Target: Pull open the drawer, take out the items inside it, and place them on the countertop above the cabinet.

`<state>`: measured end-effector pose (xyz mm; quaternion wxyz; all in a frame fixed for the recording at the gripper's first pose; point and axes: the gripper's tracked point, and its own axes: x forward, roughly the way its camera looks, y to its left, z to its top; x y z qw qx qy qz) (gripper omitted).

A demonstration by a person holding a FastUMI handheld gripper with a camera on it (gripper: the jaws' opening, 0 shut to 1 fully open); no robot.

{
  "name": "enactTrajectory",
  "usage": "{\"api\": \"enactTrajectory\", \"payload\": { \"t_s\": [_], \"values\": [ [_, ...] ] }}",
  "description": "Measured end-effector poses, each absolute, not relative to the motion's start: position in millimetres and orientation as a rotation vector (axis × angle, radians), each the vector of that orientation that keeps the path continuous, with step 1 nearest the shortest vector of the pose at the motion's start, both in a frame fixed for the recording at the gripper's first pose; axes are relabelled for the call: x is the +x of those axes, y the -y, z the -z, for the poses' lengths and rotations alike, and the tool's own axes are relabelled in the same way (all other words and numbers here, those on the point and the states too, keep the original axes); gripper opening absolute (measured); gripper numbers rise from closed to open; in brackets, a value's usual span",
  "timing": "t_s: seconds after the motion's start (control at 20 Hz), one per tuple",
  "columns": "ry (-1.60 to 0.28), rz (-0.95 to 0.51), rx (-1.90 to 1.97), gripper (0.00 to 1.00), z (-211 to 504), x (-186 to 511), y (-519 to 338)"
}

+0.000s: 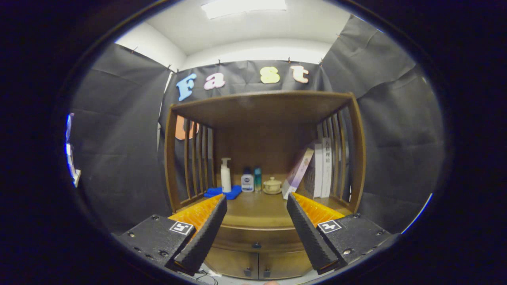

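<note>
Here, in the gripper view, we hold the gripper [256, 206] with its jaws released, spread wide and holding nothing. The drawer [256, 238] is closed, below the desk [257, 209], and its small knob [256, 245] sits between the jaws. The knob is tiny, so we may slip off it when pulling.

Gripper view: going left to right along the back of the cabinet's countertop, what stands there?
Blue cloth → white pump bottle → small white bottle → teal bottle → lidded cup → leaning box → upright books. The gripper is open, short of the drawer.
</note>
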<state>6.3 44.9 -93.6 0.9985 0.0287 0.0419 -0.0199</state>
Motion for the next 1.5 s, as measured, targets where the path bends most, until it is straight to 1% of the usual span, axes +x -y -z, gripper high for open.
{"api": "enactTrajectory", "payload": {
  "t_s": [0.25, 0.4, 0.6, 0.7, 0.75, 1.1, 1.2, 1.45, 1.5],
  "values": [
    [-0.193, 0.035, 0.066, 0.99, 164, 33, -49],
    [-0.201, 0.028, 0.093, 0.99, 199, 49, -48],
    [-0.270, 0.068, 0.124, 0.94, 242, 71, -41],
    [-0.309, 0.099, 0.145, 0.88, 249, 86, -29],
    [-0.319, 0.116, 0.155, 0.81, 253, 88, -22],
    [-0.346, 0.103, 0.103, 0.54, 275, 93, -33],
    [-0.342, 0.104, 0.115, 0.51, 279, 94, -35],
    [-0.362, 0.120, 0.098, 0.29, 280, 95, -37],
    [-0.365, 0.118, 0.111, 0.28, 280, 96, -38]
  ]
}}
